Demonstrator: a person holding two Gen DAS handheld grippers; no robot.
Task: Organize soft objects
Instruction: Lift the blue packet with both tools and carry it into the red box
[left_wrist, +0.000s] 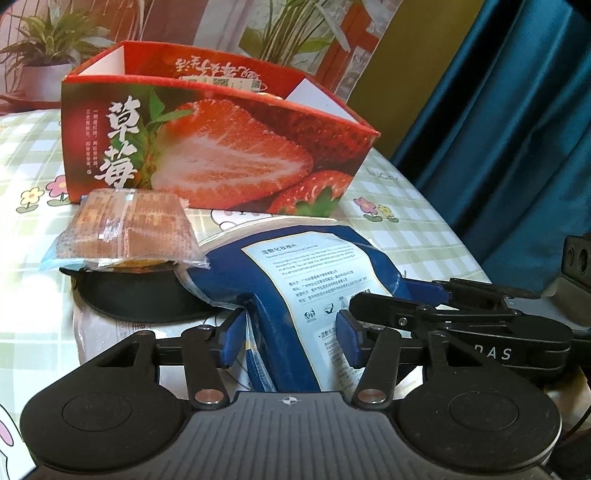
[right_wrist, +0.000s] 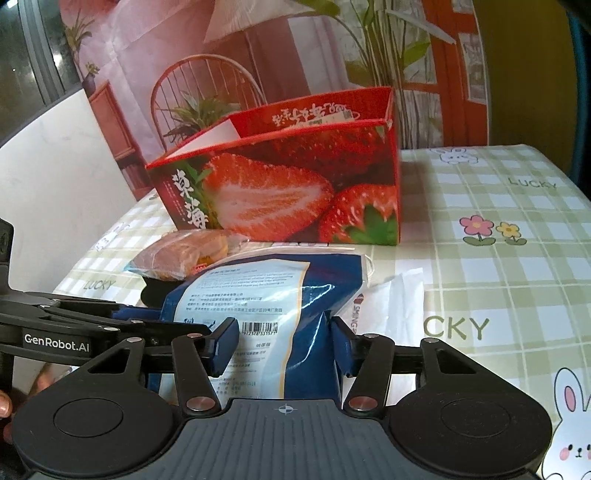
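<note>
A blue soft bag with a white label (left_wrist: 295, 280) (right_wrist: 258, 295) lies in front of me on the table. My left gripper (left_wrist: 291, 339) is shut on its near end, and the blue pads dent the bag from both sides. My right gripper (right_wrist: 282, 345) is shut on the same bag, which bulges between its pads. Each gripper's black fingers reach into the other's view from the side. Beyond the bag stands an open red strawberry box (left_wrist: 221, 147) (right_wrist: 295, 184).
A clear-wrapped brown packet (left_wrist: 129, 229) (right_wrist: 184, 251) rests on a black item (left_wrist: 140, 291) left of the bag. A white packet (right_wrist: 391, 306) lies under the bag's right side. The green checked tablecloth (right_wrist: 498, 277) spreads rightward. A blue curtain (left_wrist: 498, 129) hangs at right.
</note>
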